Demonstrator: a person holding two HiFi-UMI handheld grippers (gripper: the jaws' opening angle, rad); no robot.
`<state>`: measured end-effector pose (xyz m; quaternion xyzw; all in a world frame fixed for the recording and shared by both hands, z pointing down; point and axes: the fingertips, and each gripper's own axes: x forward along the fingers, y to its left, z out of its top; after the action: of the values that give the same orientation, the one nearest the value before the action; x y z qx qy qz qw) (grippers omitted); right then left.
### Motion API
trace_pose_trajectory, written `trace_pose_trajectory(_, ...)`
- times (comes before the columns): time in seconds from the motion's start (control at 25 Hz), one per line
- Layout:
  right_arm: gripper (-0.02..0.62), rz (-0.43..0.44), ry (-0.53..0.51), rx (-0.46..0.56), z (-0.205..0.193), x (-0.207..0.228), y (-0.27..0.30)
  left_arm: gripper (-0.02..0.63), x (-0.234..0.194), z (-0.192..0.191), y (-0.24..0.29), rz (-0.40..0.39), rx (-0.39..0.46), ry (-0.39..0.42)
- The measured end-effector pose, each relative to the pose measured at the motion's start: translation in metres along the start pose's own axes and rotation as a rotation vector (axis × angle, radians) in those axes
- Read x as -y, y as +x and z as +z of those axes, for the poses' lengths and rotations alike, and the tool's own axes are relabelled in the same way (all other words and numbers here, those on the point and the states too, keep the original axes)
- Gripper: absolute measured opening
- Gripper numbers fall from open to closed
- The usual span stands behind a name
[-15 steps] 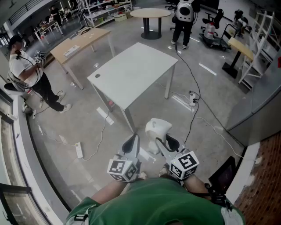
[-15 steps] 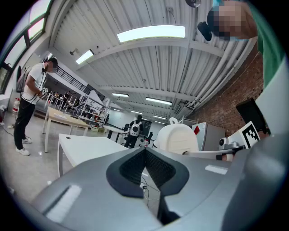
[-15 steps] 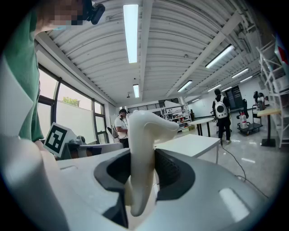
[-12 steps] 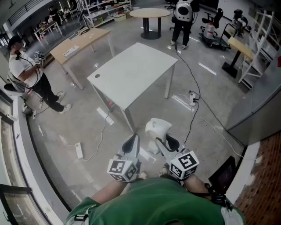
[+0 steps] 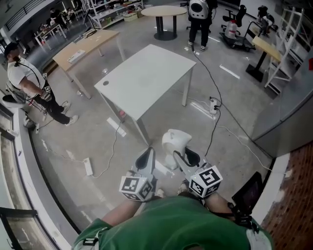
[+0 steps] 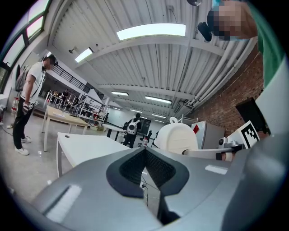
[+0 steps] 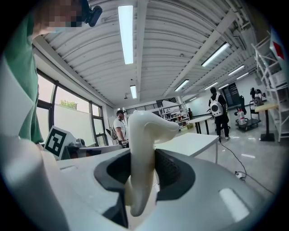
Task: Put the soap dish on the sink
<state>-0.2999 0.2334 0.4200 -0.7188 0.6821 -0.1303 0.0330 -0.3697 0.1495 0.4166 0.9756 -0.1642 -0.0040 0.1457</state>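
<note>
A white soap dish (image 5: 175, 142) is held on edge above the concrete floor, with my right gripper (image 5: 179, 155) shut on its lower rim. In the right gripper view the soap dish (image 7: 142, 149) stands upright between the two dark pads. My left gripper (image 5: 146, 159) hangs beside it on the left, shut with nothing between its pads (image 6: 135, 164). The left gripper view shows the soap dish (image 6: 178, 136) to its right. Both grippers point roughly level, close in front of my body. I see no sink in any view.
A white table (image 5: 146, 78) stands ahead, with a wooden table (image 5: 85, 46) and a round table (image 5: 164, 12) beyond it. One person (image 5: 24, 83) stands at left, another (image 5: 198, 14) at the back. Cables and power strips (image 5: 88, 167) lie on the floor. A brick wall (image 5: 293, 205) is at right.
The head view has shifted slightly, so the tables sit a little higher and leftward. Both grippers and the soap dish keep their places.
</note>
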Motion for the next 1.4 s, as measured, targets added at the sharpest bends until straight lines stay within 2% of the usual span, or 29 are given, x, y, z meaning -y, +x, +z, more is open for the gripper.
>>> trace_pose_trajectory(0.32, 0.140, -0.022, 0.009, 0.016, 0.005, 0.018, -0.011, 0.006, 0.015, -0.006, 0.015, -0.021, -0.016, -0.002)
trace_pose_trajectory(0.68, 0.140, -0.058, 0.027, 0.051, 0.018, 0.072, -0.040, 0.006, 0.059, -0.009, 0.056, -0.027, -0.035, 0.013)
trace_pose_trajectory(1.4, 0.140, -0.173, 0.058, 0.084, 0.025, 0.170, -0.100, 0.006, 0.137, -0.038, 0.129, -0.134, -0.058, 0.050)
